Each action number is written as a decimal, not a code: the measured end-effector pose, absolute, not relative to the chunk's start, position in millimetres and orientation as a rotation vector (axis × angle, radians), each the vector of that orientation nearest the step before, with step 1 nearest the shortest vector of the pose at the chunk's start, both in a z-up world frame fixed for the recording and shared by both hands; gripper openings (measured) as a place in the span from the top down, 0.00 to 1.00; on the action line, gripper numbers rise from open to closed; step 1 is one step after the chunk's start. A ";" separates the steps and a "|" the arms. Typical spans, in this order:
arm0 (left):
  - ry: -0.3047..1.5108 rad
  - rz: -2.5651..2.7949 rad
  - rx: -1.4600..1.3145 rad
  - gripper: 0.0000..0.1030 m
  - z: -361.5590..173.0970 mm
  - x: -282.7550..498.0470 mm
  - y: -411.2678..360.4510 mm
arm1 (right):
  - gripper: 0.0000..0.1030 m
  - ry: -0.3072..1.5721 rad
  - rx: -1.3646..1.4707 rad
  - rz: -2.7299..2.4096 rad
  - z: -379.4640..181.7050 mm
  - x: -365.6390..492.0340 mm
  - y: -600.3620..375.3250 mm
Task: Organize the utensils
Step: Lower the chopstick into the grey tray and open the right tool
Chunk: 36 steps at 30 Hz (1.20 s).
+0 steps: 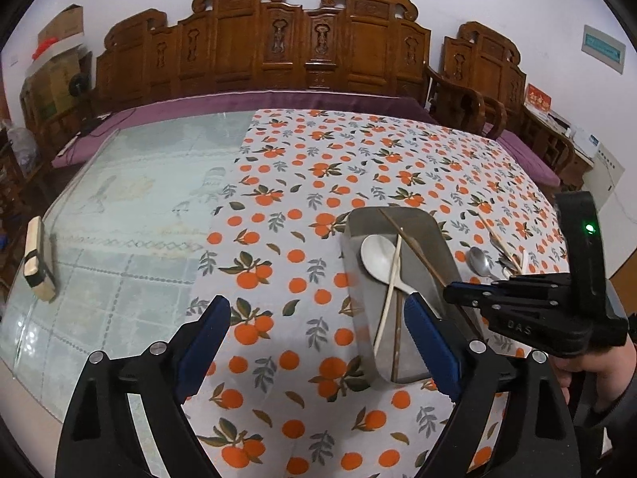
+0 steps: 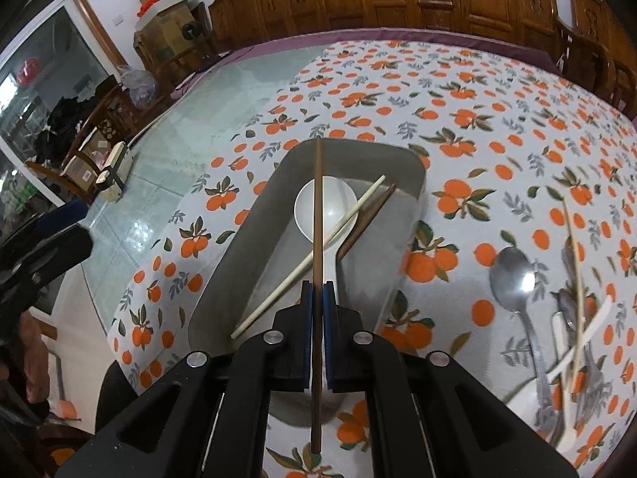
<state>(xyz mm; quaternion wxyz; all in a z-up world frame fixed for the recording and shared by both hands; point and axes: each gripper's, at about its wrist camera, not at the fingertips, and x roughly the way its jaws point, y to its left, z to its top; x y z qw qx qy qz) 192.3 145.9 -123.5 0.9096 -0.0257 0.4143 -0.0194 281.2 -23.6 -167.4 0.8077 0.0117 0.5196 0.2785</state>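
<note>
Jaws on the left gripper stand wide apart with nothing between them, hovering over the orange-print tablecloth just beside the near left wall of the metal tray; it looks parked there to keep out of the way, or perhaps to steady the tray if it slides. Left of it lies bare glass tabletop, so it has plenty of room to back off that way.

Inside the tray lie a white spoon, a pale chopstick crossing it, and a dark chopstick leaning toward the right wall. The right gripper is clamped narrow on a brown chopstick, held lengthwise along the tray with its far tip at the far rim, likely so it can be laid flat inside. Whether that tip rests on the rim or hangs just above it is hard to tell.

Further right, on the cloth well clear of the tray, a steel spoon and a loose heap of utensils wait unsorted, with open cloth between them and the tray for the next reach.
</note>
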 end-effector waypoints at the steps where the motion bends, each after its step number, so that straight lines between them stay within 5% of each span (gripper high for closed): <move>1: 0.859 -0.040 -0.057 0.17 -124.2 191.9 147.1 | 0.94 1.122 0.035 0.595 -170.5 283.2 -21.7; 19: 0.868 -0.051 -0.057 0.17 -124.4 185.9 145.1 | 0.91 1.170 0.080 0.618 -185.5 299.9 -0.6; 36: 0.858 -0.079 -0.041 0.17 -116.9 187.4 114.0 | 0.91 0.973 -0.024 0.617 -124.1 257.8 -50.1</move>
